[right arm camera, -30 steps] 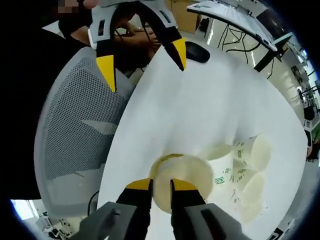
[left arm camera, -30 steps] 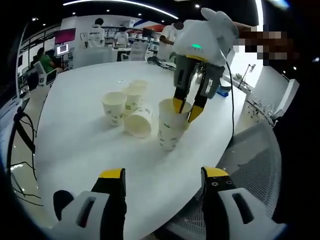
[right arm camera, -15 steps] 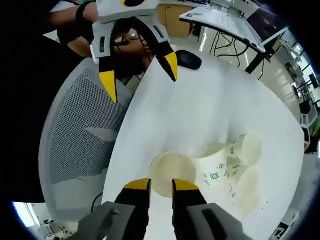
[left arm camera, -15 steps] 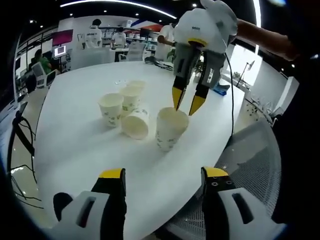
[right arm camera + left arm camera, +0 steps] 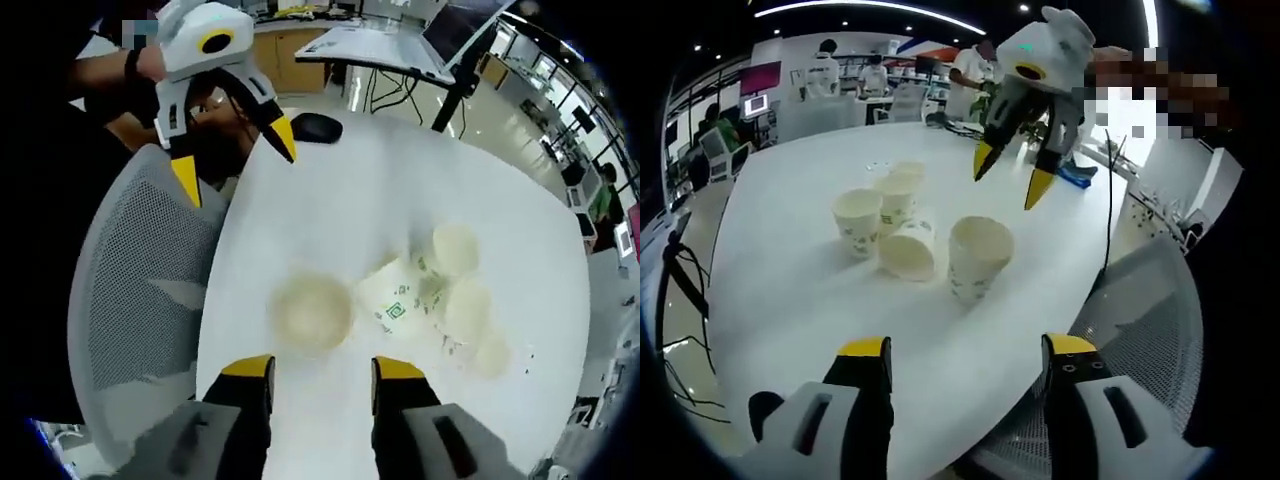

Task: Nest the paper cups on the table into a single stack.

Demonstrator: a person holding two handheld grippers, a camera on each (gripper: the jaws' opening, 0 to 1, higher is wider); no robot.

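Both grippers, left [image 5: 958, 362] and right [image 5: 318, 373], gape empty over light, crushable cups [image 5: 978, 256] near the table [image 5: 790, 300] edge; grip rims gently.

Paper cups [image 5: 978, 258] looked matt, cream w/ green print; table [image 5: 790, 300] was smooth white, slightly glossy. Chair back [image 5: 130, 300] was grey mesh; right gripper [image 5: 1009, 179] shell looked glossy white plastic, tips yellow.

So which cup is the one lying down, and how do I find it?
Look at the big white table. A bunch of paper cups sits near its middle, and the tipped cup lies between the lone upright cup and the others. All its neighbours stand up, but this one lies on its side with its open mouth showing.
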